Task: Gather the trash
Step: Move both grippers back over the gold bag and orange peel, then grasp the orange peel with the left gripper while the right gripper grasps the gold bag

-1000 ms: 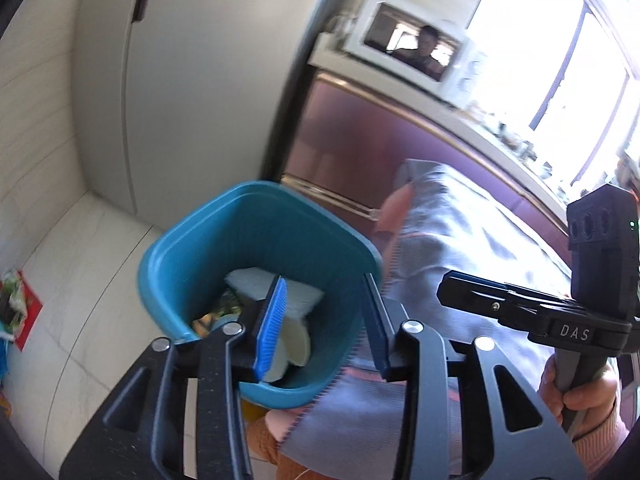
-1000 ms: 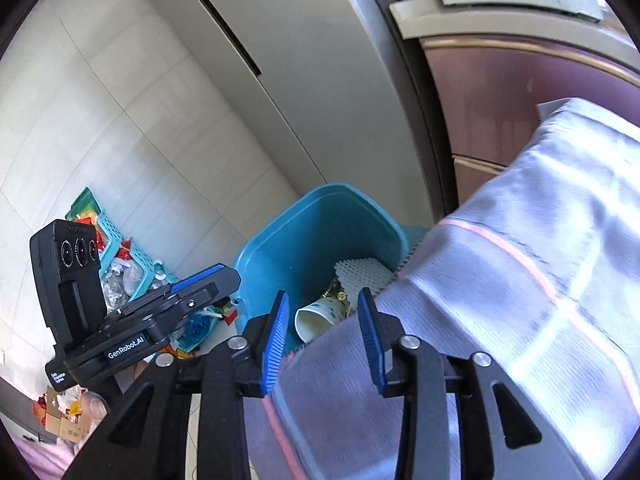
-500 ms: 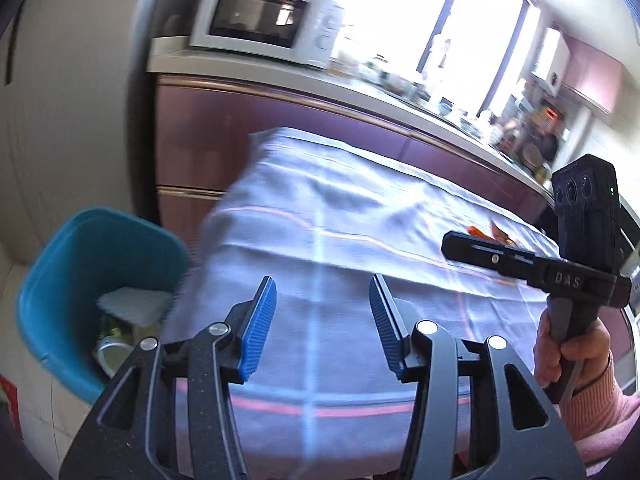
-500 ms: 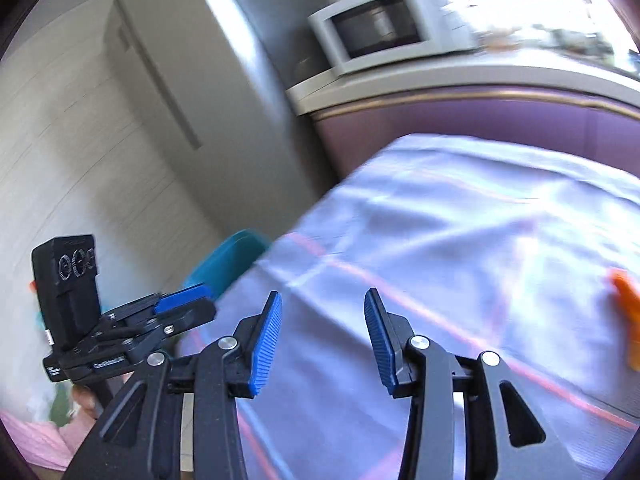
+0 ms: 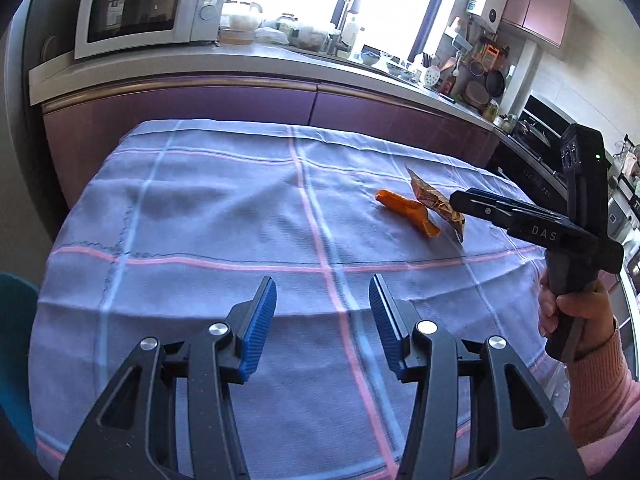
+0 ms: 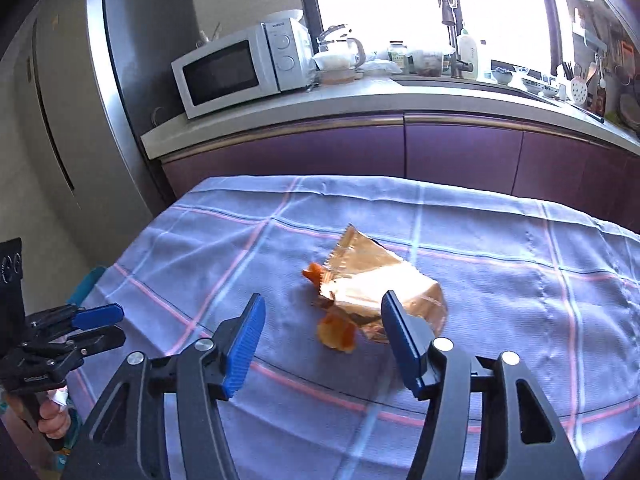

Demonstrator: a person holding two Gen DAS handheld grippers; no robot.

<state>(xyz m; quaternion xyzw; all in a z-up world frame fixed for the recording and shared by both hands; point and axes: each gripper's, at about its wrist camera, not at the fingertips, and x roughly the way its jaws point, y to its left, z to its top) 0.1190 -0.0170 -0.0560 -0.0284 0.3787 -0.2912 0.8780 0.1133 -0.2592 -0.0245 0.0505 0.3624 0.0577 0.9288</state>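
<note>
An orange piece of trash [image 5: 408, 213] [image 6: 335, 332] lies on the blue checked tablecloth [image 5: 208, 220] [image 6: 520, 300], right beside a crinkled gold foil wrapper [image 5: 436, 205] [image 6: 372, 280]. My right gripper [image 6: 322, 338] hovers just short of both with its jaws opening; nothing sits between the pads. In the left wrist view that right gripper [image 5: 460, 202] reaches in from the right, its tip over the wrapper. My left gripper [image 5: 322, 320] is open and empty above the near cloth, well short of the trash.
A teal bin [image 5: 10, 344] shows at the table's left edge. Behind the table runs a purple cabinet counter [image 6: 400, 148] with a microwave [image 6: 240, 68], a sink tap and dishes. A tall fridge [image 6: 80, 100] stands at the left.
Both grippers swung away from the teal bin to face the table. The trash came into view. The right jaws have spread wider.
</note>
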